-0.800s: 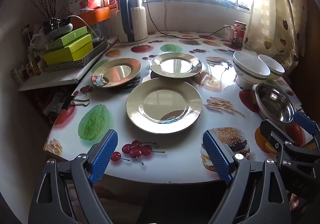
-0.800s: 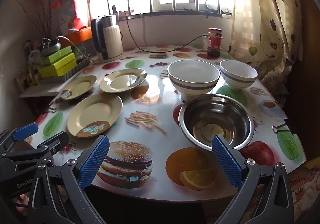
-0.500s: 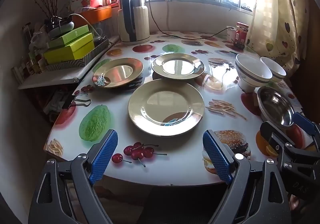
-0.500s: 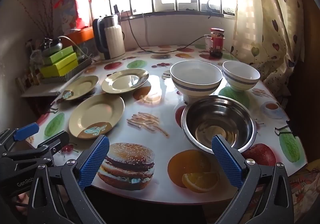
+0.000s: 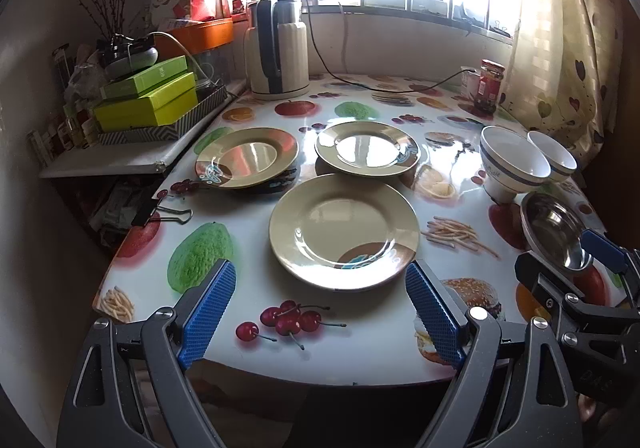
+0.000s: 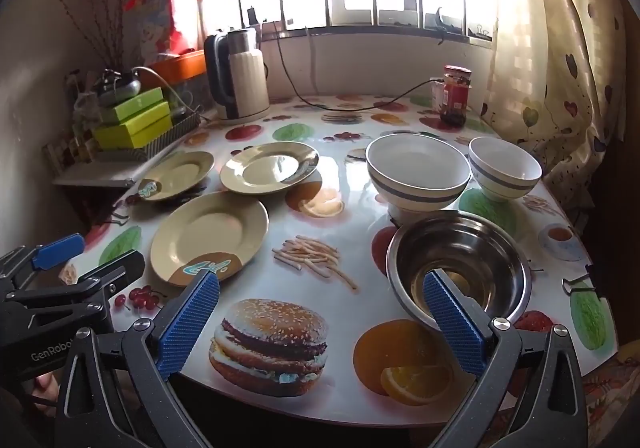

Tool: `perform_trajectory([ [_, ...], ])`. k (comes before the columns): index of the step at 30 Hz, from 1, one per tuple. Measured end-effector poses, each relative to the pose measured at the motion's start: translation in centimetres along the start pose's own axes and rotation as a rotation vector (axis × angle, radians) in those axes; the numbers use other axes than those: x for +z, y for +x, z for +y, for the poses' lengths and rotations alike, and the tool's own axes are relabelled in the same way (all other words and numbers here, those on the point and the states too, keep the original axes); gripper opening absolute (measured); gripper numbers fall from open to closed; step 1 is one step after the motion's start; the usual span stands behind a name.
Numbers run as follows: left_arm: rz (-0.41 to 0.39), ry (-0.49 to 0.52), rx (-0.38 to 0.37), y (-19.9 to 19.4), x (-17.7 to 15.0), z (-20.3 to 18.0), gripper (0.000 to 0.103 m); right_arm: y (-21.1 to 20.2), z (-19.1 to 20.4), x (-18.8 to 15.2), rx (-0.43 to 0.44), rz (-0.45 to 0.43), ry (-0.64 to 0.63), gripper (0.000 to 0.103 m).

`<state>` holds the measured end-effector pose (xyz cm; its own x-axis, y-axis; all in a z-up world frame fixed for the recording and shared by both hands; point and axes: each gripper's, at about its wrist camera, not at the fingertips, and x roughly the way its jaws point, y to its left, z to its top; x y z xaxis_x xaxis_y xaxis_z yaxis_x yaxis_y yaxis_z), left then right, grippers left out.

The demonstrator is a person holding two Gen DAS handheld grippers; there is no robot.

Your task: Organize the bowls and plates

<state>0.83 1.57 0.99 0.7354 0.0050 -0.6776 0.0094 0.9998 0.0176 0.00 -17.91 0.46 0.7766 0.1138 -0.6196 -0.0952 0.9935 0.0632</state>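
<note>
Both hand-held grippers, left [image 5: 320, 306] and right [image 6: 318, 322], were brought nearer over the worktop [image 5: 360, 344], jaws apart, empty; large plate [image 5: 344, 231] and steel bowl [image 6: 458, 268] were lined up, nothing stacked yet.

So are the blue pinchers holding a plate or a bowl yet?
No, nothing is held. The left gripper and right gripper are both open, short of the big plate and steel bowl.
</note>
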Motion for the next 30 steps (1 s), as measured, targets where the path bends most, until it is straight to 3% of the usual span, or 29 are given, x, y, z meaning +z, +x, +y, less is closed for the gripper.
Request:
perform_trajectory([
  [30,0.02,-0.01,-0.006,0.32,-0.48,0.0,0.087,0.0,-0.14,-0.22,-0.002,-0.002,0.017,0.103],
])
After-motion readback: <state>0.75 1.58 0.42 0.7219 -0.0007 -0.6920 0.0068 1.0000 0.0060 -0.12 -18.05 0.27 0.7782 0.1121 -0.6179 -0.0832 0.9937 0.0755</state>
